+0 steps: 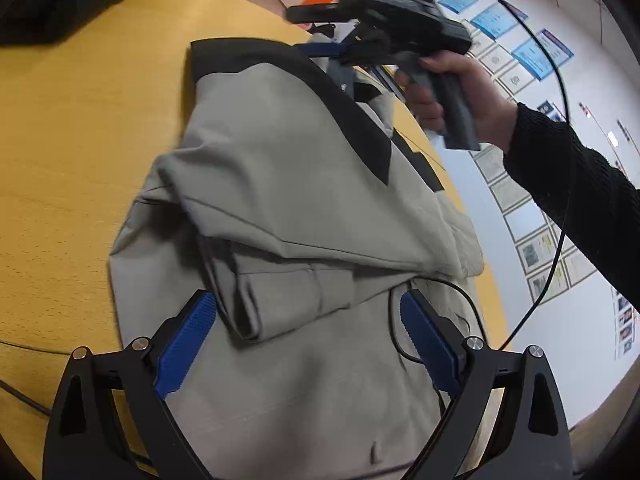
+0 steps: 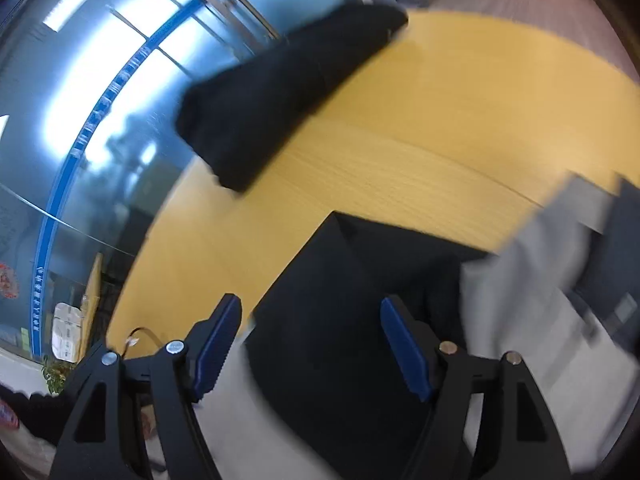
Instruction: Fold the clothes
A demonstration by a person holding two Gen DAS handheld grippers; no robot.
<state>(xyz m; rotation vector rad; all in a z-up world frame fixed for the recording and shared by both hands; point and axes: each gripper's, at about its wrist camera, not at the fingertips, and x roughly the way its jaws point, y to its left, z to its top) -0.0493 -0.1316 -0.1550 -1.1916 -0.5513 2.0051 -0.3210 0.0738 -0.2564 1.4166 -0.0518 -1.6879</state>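
Fingers point(image 1: 428, 336) of both grippers spread, grey jacket point(image 1: 288, 184) on yellow table point(image 1: 80, 152)

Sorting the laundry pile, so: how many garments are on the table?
2 visible. A grey jacket with black trim lies partly folded below both grippers; a dark folded garment sits apart, further along the yellow table. Others may lie outside view.

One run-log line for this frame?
fold clothes | grey jacket partly folded on yellow table | left gripper open over jacket | right gripper open, empty
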